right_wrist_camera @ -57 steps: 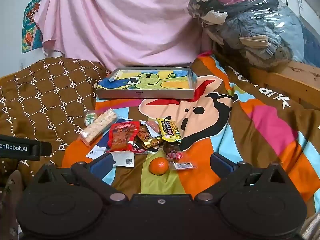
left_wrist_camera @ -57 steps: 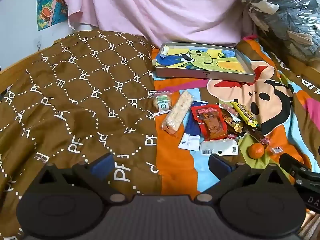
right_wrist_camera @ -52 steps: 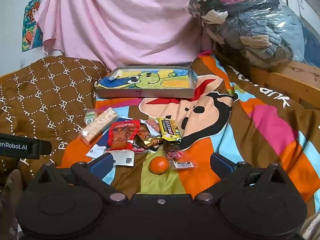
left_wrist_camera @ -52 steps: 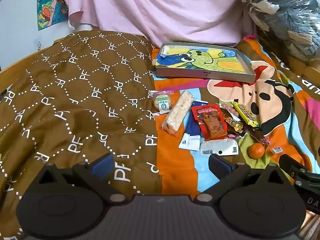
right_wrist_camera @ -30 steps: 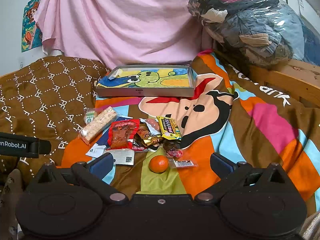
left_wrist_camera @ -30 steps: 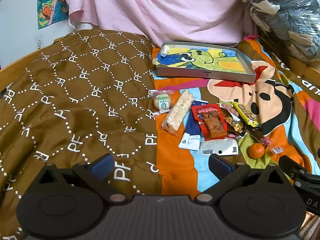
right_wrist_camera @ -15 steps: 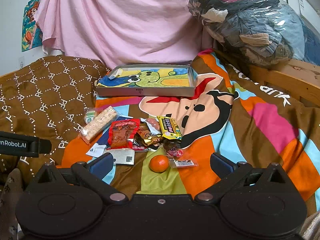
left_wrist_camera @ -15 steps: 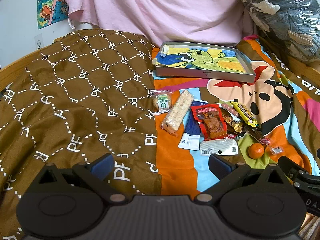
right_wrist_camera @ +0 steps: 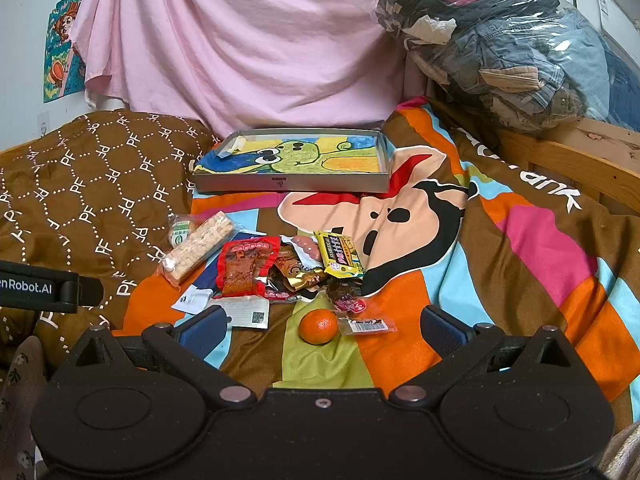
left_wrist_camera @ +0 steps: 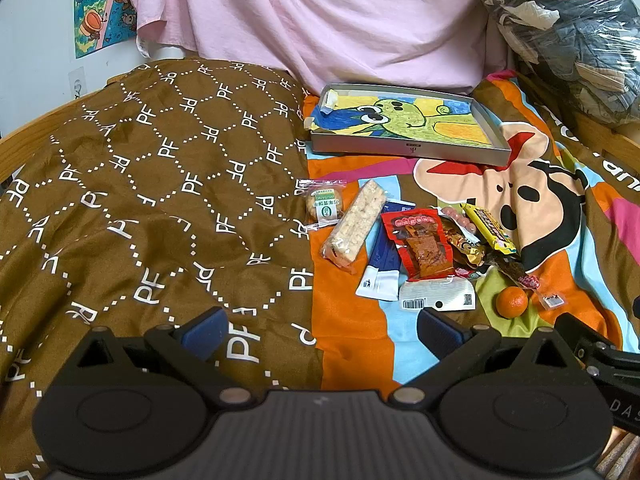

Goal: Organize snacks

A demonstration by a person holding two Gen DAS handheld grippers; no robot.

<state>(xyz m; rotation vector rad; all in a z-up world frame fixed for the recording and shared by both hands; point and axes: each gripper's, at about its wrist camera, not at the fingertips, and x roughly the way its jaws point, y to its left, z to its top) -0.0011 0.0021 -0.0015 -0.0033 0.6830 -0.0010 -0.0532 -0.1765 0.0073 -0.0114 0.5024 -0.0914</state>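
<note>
Nothing has shifted since the earlier frames; both grippers hover low, jaws wide apart and empty. Right gripper (right_wrist_camera: 320,330) frames the mandarin (right_wrist_camera: 318,326); left gripper (left_wrist_camera: 320,330) sits just short of the snacks. Beyond, the red packet (right_wrist_camera: 246,266) and rice bar (right_wrist_camera: 198,246) lie lengthwise toward the tray (right_wrist_camera: 292,184). "PF" repeats on the brown quilt (left_wrist_camera: 140,184).

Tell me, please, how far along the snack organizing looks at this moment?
Nothing looks done yet: the tray holds no snacks. Nothing is in hand either; the left claw and right claw are both open, short of the pile. Everything is left: the orange, red packet, yellow packet, rice bar and the rest lie on the blanket.
</note>
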